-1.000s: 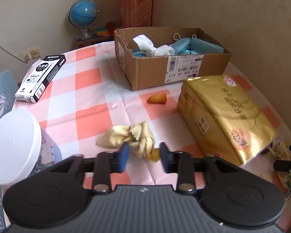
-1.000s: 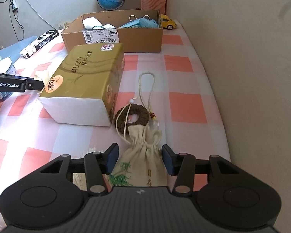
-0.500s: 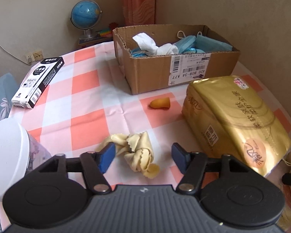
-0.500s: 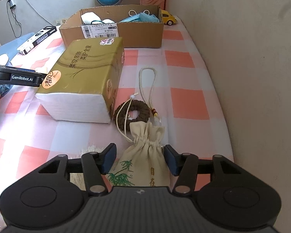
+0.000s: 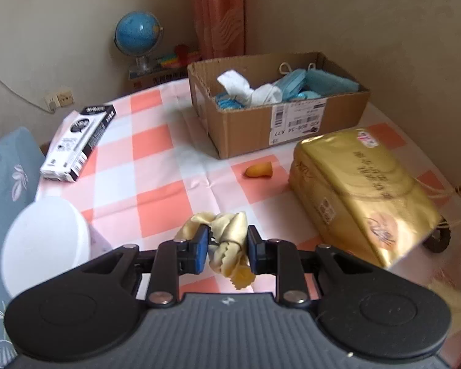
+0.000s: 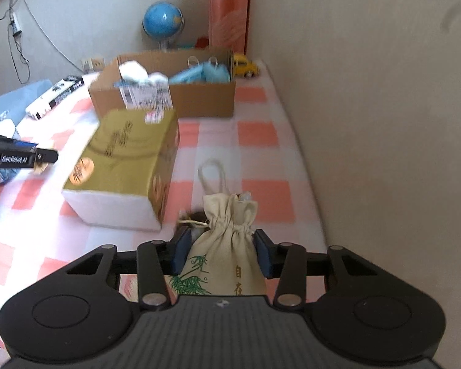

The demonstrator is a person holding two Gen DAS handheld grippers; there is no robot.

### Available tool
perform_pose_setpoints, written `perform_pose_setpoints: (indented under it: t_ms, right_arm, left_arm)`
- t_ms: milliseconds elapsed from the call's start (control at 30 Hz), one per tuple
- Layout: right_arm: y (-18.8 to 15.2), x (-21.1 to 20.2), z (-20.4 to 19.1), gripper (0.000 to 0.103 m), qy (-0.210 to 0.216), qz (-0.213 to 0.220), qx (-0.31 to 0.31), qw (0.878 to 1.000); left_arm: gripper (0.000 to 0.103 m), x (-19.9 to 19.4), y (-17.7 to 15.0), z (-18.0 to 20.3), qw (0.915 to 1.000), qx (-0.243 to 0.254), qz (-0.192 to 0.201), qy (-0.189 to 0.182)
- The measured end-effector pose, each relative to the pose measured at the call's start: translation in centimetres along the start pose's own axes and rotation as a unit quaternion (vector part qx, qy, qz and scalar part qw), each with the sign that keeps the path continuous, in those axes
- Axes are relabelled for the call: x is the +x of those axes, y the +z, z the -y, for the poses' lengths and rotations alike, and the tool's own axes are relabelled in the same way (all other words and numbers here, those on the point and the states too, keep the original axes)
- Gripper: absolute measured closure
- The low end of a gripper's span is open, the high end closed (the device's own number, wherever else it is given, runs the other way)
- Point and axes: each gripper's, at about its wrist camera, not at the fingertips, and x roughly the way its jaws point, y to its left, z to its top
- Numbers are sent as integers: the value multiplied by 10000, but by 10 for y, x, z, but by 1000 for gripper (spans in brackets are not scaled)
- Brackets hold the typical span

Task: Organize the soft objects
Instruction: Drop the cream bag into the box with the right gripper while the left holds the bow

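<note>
My left gripper [image 5: 226,247] is shut on a crumpled yellow cloth [image 5: 229,240] and holds it just above the checked tablecloth. My right gripper [image 6: 221,253] is shut on a beige drawstring pouch [image 6: 227,246] with green bamboo print, lifted off the table; its cord loop [image 6: 213,176] trails ahead. An open cardboard box [image 5: 276,113] holding blue face masks and white tissue stands at the back; it also shows in the right wrist view [image 6: 169,92]. The left gripper's side [image 6: 18,160] shows at the left of the right wrist view.
A gold tissue pack [image 5: 359,190] lies right of the cloth, an orange finger cot [image 5: 258,170] beside it. A white-lidded jar [image 5: 44,243], a black-and-white box [image 5: 80,143], a globe [image 5: 136,38] and a yellow toy car [image 6: 246,66] stand around. The wall is close on the right.
My left gripper opened, then closed on the yellow cloth and raised it. My right gripper closed on the pouch and lifted it, pulling it off the dark bead ring.
</note>
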Motion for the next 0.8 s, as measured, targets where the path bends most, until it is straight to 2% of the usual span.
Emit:
perform_pose_setpoints:
  t_ms: [267, 500, 800]
  right_arm:
    - [26, -38, 1, 53, -27, 608, -243, 9978]
    - [55, -68, -4, 53, -77, 1126, -435, 9927]
    - [110, -66, -12, 53, -43, 1404, -620, 9881]
  left_arm:
    - [78, -39, -7, 8, 9997, 199, 113, -113]
    - [78, -55, -21, 17, 9991, 329, 137, -240]
    - [78, -67, -30, 23, 9974, 607, 88, -390]
